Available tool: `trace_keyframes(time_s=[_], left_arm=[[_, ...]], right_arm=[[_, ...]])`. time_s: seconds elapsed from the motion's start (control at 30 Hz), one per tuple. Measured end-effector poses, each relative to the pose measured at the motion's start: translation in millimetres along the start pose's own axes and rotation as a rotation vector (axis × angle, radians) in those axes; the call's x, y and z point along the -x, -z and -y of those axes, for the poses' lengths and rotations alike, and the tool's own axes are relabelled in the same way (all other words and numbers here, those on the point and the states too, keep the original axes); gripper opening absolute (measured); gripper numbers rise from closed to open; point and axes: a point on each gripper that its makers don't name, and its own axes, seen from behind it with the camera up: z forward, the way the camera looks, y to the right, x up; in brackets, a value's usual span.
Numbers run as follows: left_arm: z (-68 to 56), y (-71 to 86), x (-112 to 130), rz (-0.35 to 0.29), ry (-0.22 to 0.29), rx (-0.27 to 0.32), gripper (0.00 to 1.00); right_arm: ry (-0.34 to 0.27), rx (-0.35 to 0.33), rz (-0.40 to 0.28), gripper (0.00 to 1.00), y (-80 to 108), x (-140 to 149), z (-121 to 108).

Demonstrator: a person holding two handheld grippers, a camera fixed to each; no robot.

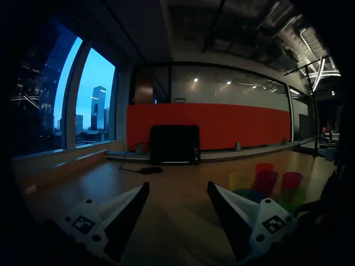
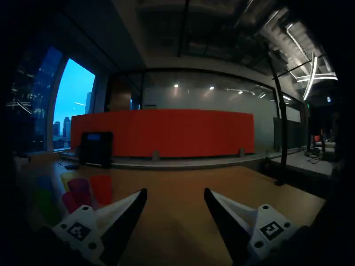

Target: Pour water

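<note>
Above table [image 1: 111,177] | left gripper [image 1: 178,183] apart | right gripper [image 2: 175,190] apart | cups [image 1: 266,181] aside, open wood ahead

Cluster of translucent plastic cups [image 1: 265,182], red, yellow, magenta, blue and green. All upright on the wooden desk [image 1: 177,177], packed close together. Contents: can't tell.

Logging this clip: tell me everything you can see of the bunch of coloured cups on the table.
The cups form a tight bunch of about six: yellow, red, pink, blue, green, seemingly translucent plastic. They stand upright on the wooden table; the dim light hides whether they touch or hold water. They lie right of the open left gripper and left of the open right gripper; neither touches them.
</note>
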Motion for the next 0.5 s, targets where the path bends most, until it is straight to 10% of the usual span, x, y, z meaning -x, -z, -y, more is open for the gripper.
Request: trace_keyframes(time_s=[0.5], left_arm=[[-0.4,-0.2,-0.3,0.000,0.000,0.000,0.97]], right_arm=[[0.000,0.000,0.000,0.99,0.5,0.6,-0.6]])
